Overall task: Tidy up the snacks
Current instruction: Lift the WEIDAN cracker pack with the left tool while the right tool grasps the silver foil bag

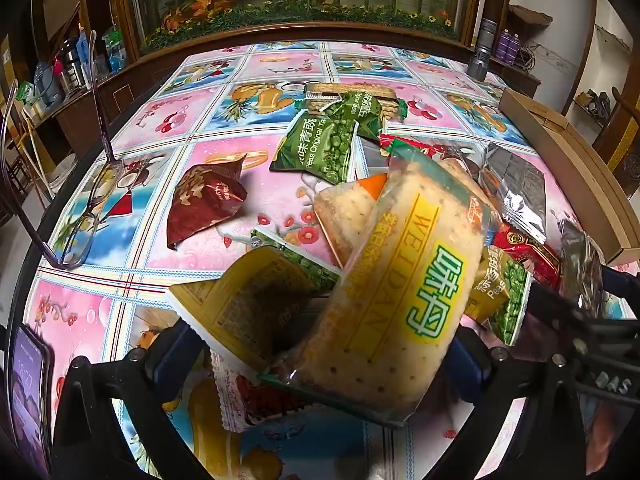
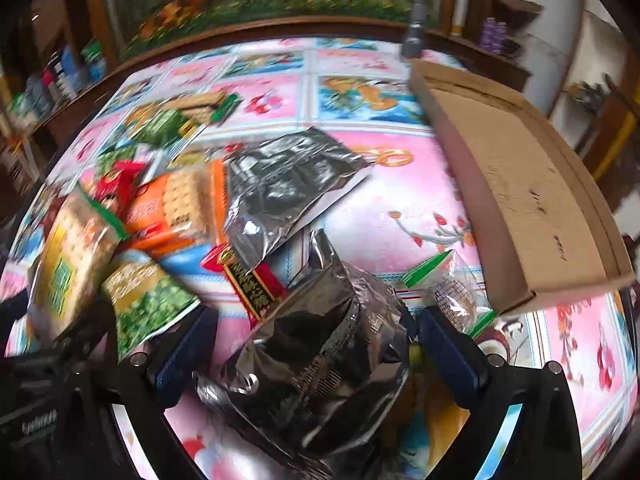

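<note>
Gripping a cracker packet (image 1: 404, 280), the left tongs (image 1: 328, 348) are clamped; right tongs (image 2: 312, 344) are clamping a silver pouch (image 2: 320, 360) above the tabletop (image 2: 400, 192). Slick film is risking slippage.

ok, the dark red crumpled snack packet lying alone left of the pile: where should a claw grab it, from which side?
Judging by its pose, take the dark red crumpled snack packet at its flared upper sealed edge, which sticks up off the floral tablecloth. Come from above on the left, away from the green pea packets; its puffed middle looks likelier to slip.
</note>
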`<state>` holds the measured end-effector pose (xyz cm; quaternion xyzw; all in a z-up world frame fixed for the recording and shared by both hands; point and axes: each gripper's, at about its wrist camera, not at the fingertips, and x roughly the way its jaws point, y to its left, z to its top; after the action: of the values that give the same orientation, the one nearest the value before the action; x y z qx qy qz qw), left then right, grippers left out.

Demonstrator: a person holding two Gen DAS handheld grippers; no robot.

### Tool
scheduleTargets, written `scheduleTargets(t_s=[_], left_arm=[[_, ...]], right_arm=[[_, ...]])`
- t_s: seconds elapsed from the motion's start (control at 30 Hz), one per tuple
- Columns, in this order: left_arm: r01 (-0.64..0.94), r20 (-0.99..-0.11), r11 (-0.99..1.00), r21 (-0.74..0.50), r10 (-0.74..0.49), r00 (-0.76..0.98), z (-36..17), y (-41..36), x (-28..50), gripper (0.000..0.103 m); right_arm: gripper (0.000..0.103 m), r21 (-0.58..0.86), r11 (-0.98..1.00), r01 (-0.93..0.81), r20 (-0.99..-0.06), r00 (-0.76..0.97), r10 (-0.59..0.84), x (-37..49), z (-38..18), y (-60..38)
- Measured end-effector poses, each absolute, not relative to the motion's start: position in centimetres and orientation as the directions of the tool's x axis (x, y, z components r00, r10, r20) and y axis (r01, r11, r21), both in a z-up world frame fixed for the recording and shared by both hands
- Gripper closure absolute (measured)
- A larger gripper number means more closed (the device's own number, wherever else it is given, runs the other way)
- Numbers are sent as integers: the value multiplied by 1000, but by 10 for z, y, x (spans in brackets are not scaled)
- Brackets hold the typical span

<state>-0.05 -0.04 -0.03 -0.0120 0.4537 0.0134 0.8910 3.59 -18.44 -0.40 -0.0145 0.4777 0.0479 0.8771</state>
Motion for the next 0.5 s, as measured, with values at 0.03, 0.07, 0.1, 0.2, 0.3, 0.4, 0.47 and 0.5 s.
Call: scheduleTargets(t_s=[0.03,0.07,0.1,0.2,0.3,0.4,0.47,0.5], left_arm=[[-35,-809,999,-9,13,588,0,0,-1,0],[-35,-809,999,-9,13,588,0,0,-1,0],[-35,-809,999,-9,13,588,0,0,0,0],[-35,-809,999,-9,13,588,0,0,0,0],[-35,-809,999,-9,13,588,0,0,-1,0],[-35,-809,999,-9,13,588,0,0,-1,0],[-32,-809,999,-8,12,588,0,-1,-1,0],[-31,-809,999,-7,12,588,0,-1,-2,0]], right_arm=[[2,20,990,-137,-844,528,90,36,-4,-181],[4,20,983,-182,-841,528,115,35,-4,-176],[9,14,976,-216,-831,540,132,33,-2,-170],[13,57,965,-258,-779,593,205,17,13,-174],[14,100,949,-299,-732,623,274,4,34,-177],[15,110,934,-339,-688,653,318,-10,46,-173],[15,123,932,-341,-685,650,328,-16,49,-167],[18,124,932,-341,-696,639,327,-11,49,-164]])
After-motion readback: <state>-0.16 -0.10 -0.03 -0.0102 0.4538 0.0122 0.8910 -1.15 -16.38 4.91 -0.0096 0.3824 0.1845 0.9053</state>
